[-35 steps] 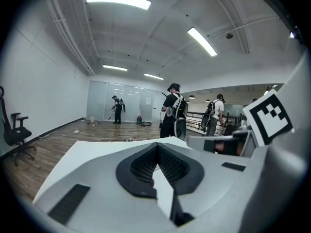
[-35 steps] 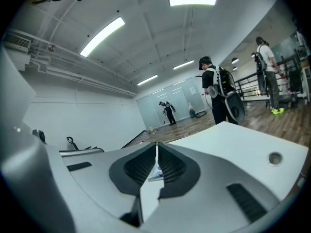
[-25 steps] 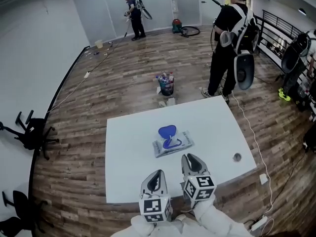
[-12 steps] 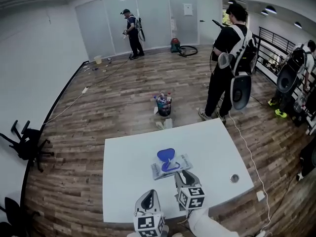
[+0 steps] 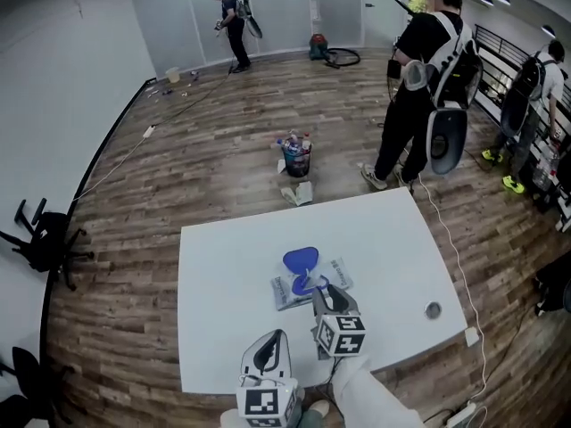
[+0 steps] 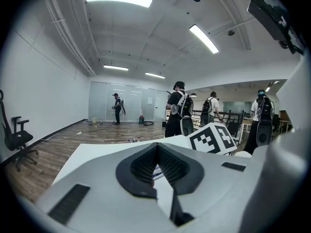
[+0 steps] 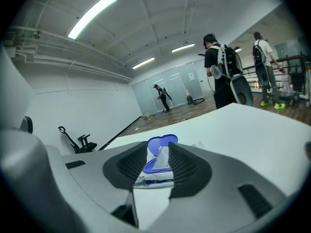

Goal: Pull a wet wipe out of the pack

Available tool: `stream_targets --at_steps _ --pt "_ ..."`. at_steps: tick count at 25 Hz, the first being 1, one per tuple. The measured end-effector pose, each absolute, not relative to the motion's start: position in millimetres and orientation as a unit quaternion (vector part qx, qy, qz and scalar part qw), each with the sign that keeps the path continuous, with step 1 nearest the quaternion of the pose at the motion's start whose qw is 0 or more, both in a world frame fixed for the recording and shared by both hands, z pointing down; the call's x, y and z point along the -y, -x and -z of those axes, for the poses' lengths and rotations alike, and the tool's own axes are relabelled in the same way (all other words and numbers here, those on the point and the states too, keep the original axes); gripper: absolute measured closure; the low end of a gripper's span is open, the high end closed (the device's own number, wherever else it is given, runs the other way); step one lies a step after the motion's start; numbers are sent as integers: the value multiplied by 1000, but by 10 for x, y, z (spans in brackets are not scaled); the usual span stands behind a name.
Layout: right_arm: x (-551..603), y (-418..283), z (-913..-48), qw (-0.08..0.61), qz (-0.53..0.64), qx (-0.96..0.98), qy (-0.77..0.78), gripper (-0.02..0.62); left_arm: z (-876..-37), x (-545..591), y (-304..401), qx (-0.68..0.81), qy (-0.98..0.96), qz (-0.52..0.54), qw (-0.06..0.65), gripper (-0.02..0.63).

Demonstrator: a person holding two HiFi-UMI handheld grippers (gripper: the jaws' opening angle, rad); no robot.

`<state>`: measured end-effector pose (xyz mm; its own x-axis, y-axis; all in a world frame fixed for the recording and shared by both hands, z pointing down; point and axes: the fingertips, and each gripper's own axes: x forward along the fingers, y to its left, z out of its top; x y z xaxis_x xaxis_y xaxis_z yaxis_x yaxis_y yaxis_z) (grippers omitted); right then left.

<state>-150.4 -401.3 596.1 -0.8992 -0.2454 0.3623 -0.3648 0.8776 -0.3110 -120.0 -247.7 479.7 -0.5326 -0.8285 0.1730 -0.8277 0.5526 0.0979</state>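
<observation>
A wet wipe pack [image 5: 308, 285] lies flat in the middle of the white table [image 5: 223, 266], its blue lid [image 5: 301, 259] flipped up. In the right gripper view the pack [image 7: 154, 174] shows between the jaws, with a white wipe tip [image 7: 163, 155] sticking up below the blue lid [image 7: 162, 141]. My right gripper [image 5: 322, 294] is at the pack's near edge; its jaws are opening and its pads [image 7: 133, 164] do not press on anything. My left gripper [image 5: 271, 339] hangs back by the table's front edge, shut and holding nothing, its pads [image 6: 146, 164] meeting at the tips.
A small round grommet [image 5: 433, 309] sits in the table at the right. Beyond the far right corner stands a person [image 5: 419, 78] with a backpack. A bucket of bottles [image 5: 299, 154] is on the wooden floor behind the table. Office chairs [image 5: 40, 239] stand at the left.
My right gripper has moved forward and down to the near edge of the pack, and its jaws have spread. The left gripper has stayed near the front edge.
</observation>
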Motion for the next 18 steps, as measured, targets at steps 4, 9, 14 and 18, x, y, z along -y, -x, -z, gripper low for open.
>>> stream_targets --at_steps 4,9,14,18 --pt "4068 1602 -6155 177 -196 951 -162 474 -4868 2497 1247 875 -471 -9 114 604" --pt "4113 1681 -6278 187 -199 947 -167 474 -4973 2462 1410 882 -456 -6 116 604" --pt "4184 1728 -6388 199 -203 943 -173 474 -5066 2470 1550 885 -451 -6 117 604" --pt "4193 1751 -6467 210 -204 941 -172 474 -5089 2456 1620 887 -445 -3 121 604"
